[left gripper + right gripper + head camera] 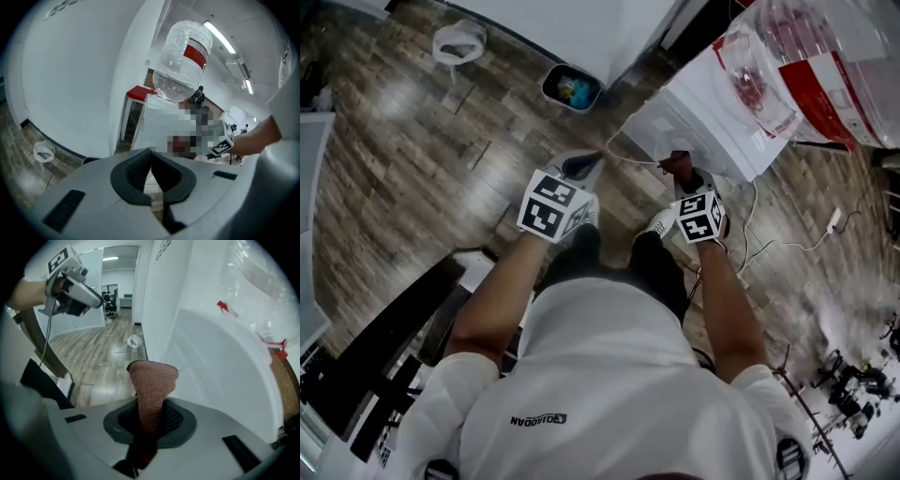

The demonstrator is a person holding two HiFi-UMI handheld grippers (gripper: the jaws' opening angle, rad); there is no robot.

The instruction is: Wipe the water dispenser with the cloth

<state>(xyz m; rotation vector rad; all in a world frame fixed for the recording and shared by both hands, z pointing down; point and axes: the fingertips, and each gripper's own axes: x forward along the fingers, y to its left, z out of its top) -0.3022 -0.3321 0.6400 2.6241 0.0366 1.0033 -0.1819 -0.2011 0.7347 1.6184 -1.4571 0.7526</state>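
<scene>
The white water dispenser (711, 120) stands ahead on the right, with a clear bottle (811, 56) with a red label upside down on top. My right gripper (682, 176) is shut on a reddish-brown cloth (676, 162), close to the dispenser's lower front corner. In the right gripper view the cloth (153, 380) sticks up out of the right gripper (149, 414), a short way from the dispenser's white side (220, 366). My left gripper (584, 167) hangs to the left of it, shut and holding nothing. The left gripper view shows the left gripper (151, 164) and the bottle (182, 58).
A small bin (570, 87) with rubbish stands by the white wall beyond the grippers. A white bag-like thing (457, 41) lies on the wooden floor at the far left. Cables (787, 246) and a power strip (832, 221) trail right of the dispenser. Dark furniture (384, 347) is at the lower left.
</scene>
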